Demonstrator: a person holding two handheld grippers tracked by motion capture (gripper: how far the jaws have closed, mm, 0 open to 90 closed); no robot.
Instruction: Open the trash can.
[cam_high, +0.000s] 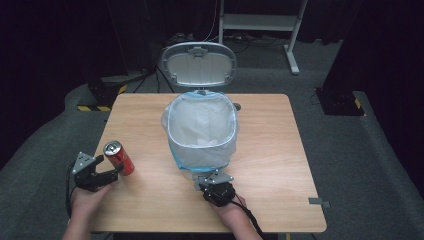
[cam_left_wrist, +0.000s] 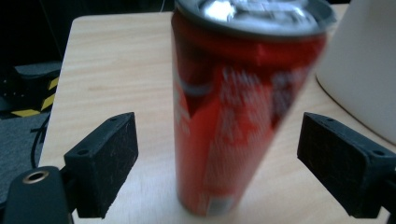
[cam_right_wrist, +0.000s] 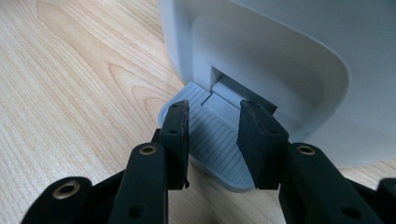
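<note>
red can loose between wide black jaws

black pads of the left gripper (cam_left_wrist: 219, 168) stand apart on either side of one red can (cam_left_wrist: 238, 107), neither pad touching it. the can is tall and slim with a silver top, leaning on the wooden table (cam_high: 280, 165) near its left edge. the right gripper (cam_right_wrist: 212, 140) rests its part-open jaws on the grey pedal (cam_right_wrist: 210, 140) of one white bin (cam_high: 201, 131), lid (cam_high: 198, 64) up, pale bag inside. the bin stands just right of the can.
</note>
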